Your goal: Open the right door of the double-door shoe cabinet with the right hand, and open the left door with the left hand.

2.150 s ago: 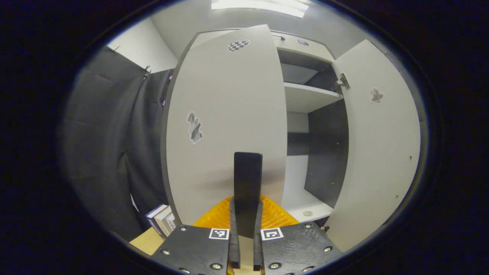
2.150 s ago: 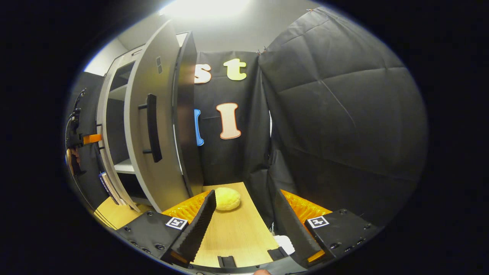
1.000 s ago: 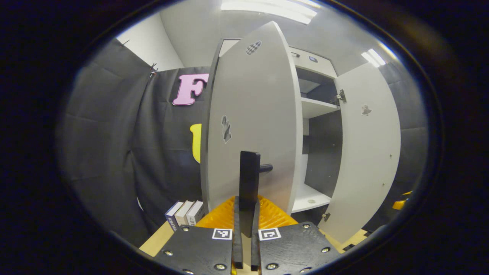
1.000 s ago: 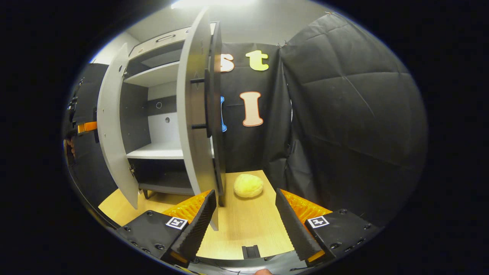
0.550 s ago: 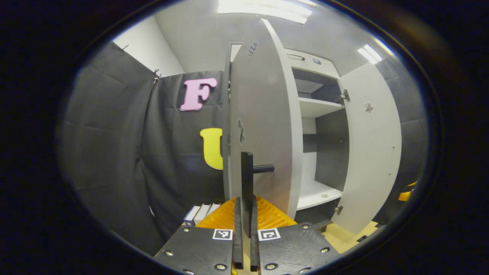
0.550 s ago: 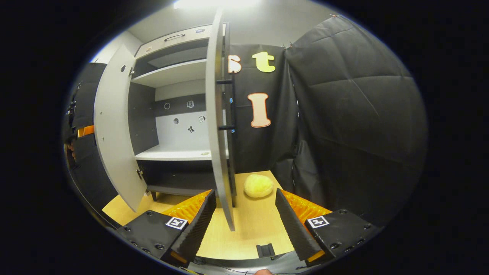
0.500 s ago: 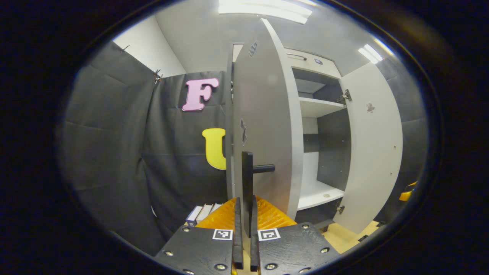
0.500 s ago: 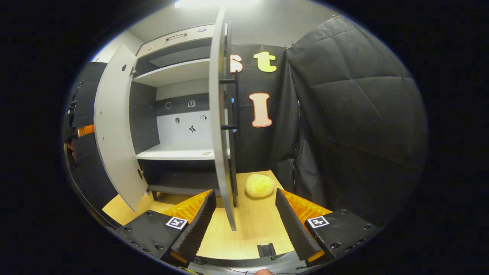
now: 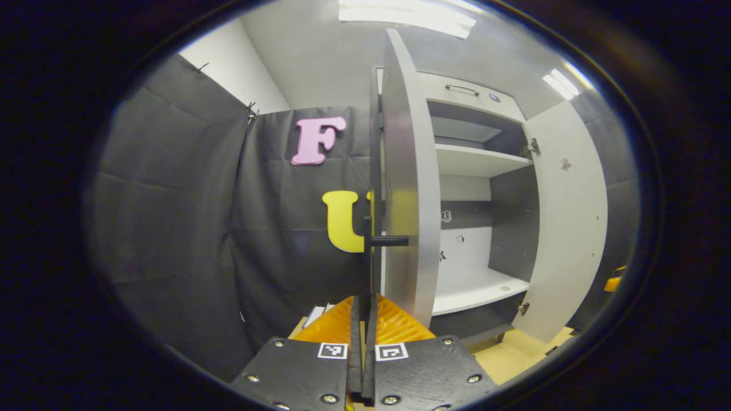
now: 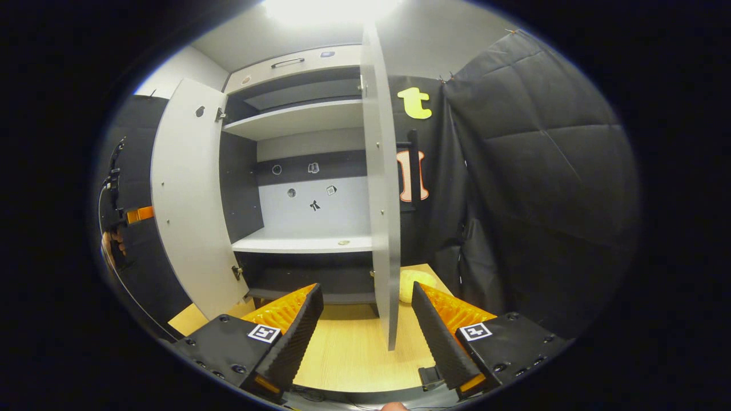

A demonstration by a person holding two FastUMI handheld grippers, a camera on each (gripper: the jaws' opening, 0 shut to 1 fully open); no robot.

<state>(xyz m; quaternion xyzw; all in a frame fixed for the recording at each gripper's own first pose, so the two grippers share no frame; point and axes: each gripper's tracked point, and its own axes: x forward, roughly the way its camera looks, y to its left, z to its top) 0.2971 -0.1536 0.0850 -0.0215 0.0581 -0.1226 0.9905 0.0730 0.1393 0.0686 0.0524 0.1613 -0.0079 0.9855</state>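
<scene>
Left gripper is clamping the black handle of the left door, edge-on just ahead. Right gripper, fingers apart, is facing the right door swung wide.

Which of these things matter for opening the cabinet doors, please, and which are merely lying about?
Job: left door, left handle, right door, left gripper, right gripper.
Lying about: yellow lump, books, table.

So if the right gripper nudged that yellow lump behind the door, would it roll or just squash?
The yellow lump looks rounded and soft, sponge-like, so it would probably squash, then slide or tumble rather than roll cleanly. It seems light. The right door hides part of it, so its shape is uncertain.
</scene>
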